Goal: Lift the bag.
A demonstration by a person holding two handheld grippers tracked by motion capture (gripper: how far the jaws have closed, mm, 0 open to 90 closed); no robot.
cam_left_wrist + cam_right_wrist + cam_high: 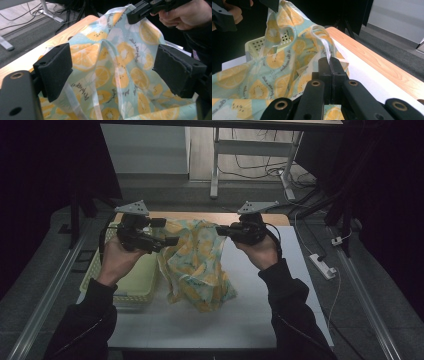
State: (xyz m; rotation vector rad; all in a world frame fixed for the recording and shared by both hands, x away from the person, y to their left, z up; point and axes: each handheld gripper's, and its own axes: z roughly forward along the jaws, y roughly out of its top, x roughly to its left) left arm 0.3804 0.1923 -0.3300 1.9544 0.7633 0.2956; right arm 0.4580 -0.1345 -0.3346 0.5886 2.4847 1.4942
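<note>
Dark curtains ring my white table [260, 320], where a yellow basket [131, 282] serves as my landmark. Just right of it, the fruit-print cloth [197, 265] hangs in a bunch, its lower folds resting on the table beside the basket wall. My right gripper [220, 230], well right of the basket, is clamped tight on a top edge of the cloth. My left gripper [172, 240], above the basket's far corner, has its jaws spread wide, pads [56, 68] either side of the fabric without pressing it. With only one corner pinched, I judge the cloth could sag or twist; closing the left on a doubled fold would trap two layers and spoil any spreading out.
</note>
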